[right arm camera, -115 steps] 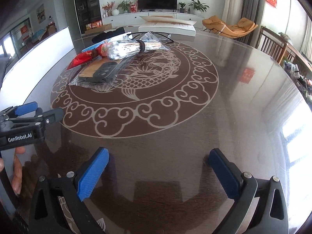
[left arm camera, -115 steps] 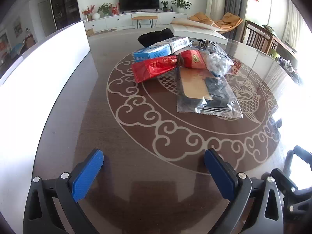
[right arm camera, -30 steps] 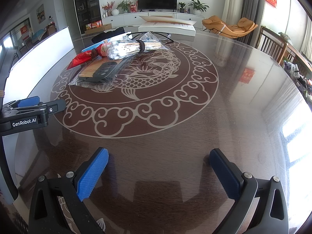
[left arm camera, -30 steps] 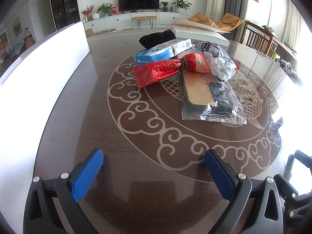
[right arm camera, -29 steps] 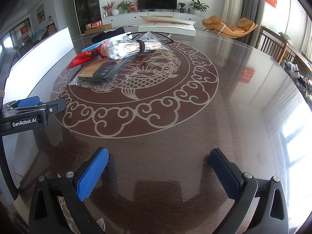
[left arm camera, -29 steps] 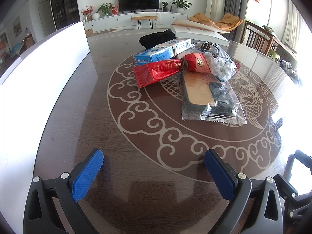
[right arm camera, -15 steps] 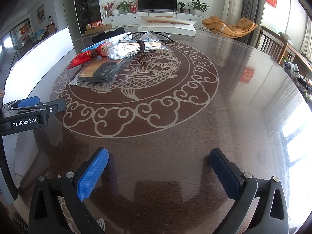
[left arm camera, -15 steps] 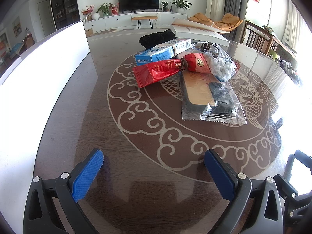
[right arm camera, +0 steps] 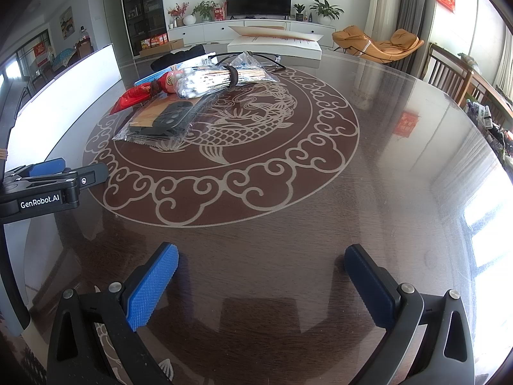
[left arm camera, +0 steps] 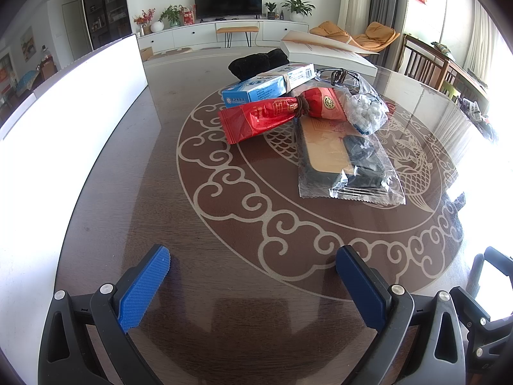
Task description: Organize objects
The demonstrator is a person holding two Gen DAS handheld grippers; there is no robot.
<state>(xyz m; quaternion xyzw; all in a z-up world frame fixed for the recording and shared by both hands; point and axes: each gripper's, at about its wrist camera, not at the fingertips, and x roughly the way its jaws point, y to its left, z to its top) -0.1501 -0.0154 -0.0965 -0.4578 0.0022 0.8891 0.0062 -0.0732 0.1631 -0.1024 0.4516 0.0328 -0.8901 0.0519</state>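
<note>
A pile of objects lies on the round dark table (left arm camera: 224, 224): a red packet (left arm camera: 269, 117) tied with a band, a blue and white box (left arm camera: 256, 91), a clear bag of cotton swabs (left arm camera: 367, 112), a clear packet with a phone case (left arm camera: 346, 163), and a black cloth (left arm camera: 256, 62). The right wrist view shows the swab bag (right arm camera: 218, 78), the phone case packet (right arm camera: 163, 122) and the red packet (right arm camera: 138, 94). My left gripper (left arm camera: 253, 266) is open and empty, well short of the pile. My right gripper (right arm camera: 261, 264) is open and empty over bare table.
A white panel (left arm camera: 80, 122) stands along the table's left edge. A white flat box (left arm camera: 327, 53) lies at the table's far side. Wooden chairs (right arm camera: 455, 77) stand at the right. The left gripper's body (right arm camera: 48, 186) shows at the left of the right wrist view.
Over the last second nothing has visibly moved. Since 3.8 s ago the left gripper has come slightly nearer the pile.
</note>
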